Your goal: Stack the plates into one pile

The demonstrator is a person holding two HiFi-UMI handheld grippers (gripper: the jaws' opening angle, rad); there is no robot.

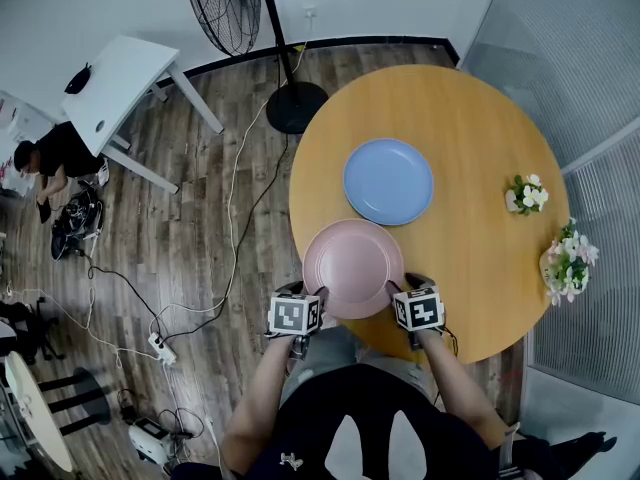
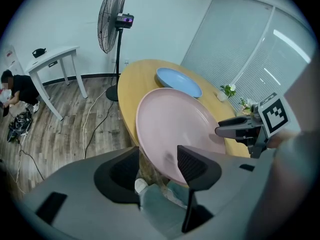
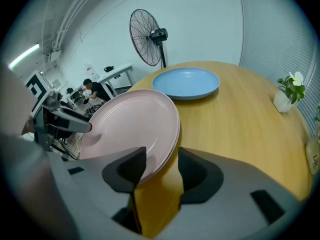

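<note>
A pink plate lies at the near edge of the round wooden table, its rim hanging a little over the edge. Beyond it sits a blue plate, apart from the pink one. My left gripper is at the pink plate's near left rim and my right gripper at its near right rim. In the left gripper view the pink plate passes between the spread jaws of the left gripper, with a gap at one pad. In the right gripper view the right gripper likewise stands open around the rim of the pink plate.
Two small flower vases stand at the table's right side. A standing fan and a white side table are on the wooden floor beyond. Cables trail across the floor at the left, where a person crouches.
</note>
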